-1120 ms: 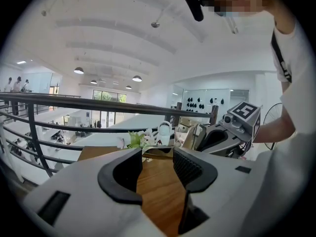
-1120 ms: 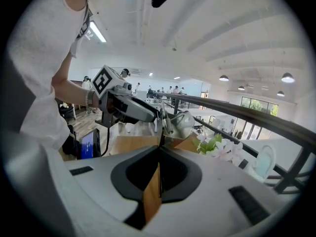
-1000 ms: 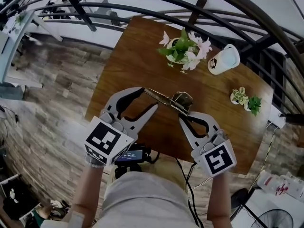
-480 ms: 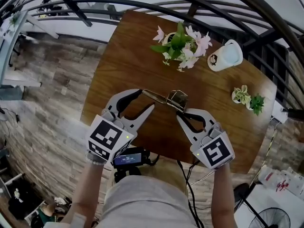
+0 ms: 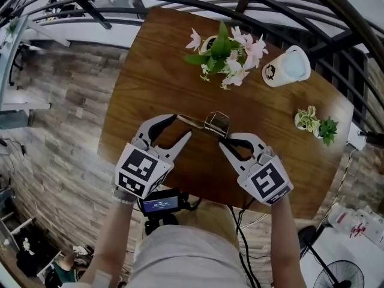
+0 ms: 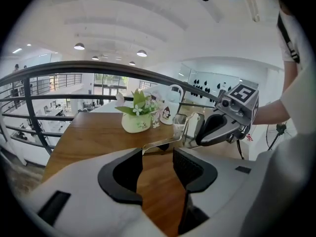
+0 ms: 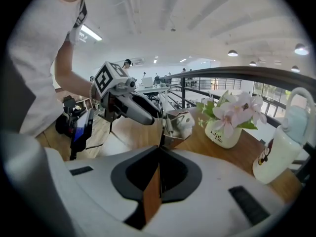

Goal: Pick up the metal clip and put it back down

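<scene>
**My right gripper (image 5: 223, 143) grips the metal clip (image 5: 211, 123) — my left gripper (image 5: 182, 126) gapes**

My right jaws are pressed together on one end of the clip, just below the middle of the head view, over the wooden table (image 5: 150, 71). The clip's long flat handle reaches leftward to my left jaws. They stand wide apart — its tip lies at their mouth, unpinched. Whether the clip touches the table I cannot tell. At upper middle stands a flower pot (image 5: 221, 48), a white jug (image 5: 289, 68) to its right, and two little plants (image 5: 312, 123) near the right edge.
</scene>
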The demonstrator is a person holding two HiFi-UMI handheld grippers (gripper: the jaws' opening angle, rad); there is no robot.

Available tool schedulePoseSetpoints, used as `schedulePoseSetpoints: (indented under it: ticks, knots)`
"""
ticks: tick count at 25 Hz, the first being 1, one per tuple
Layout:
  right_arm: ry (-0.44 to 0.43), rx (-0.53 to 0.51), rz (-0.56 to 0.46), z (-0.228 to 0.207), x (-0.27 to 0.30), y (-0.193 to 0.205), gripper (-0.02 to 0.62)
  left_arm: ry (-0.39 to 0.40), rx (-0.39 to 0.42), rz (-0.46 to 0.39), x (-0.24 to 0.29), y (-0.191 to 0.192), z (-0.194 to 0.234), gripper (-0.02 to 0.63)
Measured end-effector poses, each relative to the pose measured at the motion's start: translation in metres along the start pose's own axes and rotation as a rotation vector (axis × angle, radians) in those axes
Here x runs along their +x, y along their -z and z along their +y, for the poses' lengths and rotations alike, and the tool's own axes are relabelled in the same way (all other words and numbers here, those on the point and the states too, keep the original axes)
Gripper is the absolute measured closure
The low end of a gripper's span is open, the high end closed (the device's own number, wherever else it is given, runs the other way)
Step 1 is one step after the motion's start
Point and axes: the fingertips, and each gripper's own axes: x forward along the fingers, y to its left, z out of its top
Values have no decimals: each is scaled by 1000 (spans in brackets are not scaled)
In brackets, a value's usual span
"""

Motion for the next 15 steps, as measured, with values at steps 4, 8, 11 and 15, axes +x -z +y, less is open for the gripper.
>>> schedulePoseSetpoints:
  ticks: [4,8,11,15]
  knots:
    - [-27,18,19,-4,11,13,580,-5,-20,36,12,14,5,405]
    - [-56,32,41,-8,21,25,580,-2,-28,79,23,29,9,405]
    - [-77,48,56,-11,27,33,580,1,-33,107,31,38,11,405]
    - [-104,65,74,-14,35,43,580,0,-42,142,40,49,15,405]
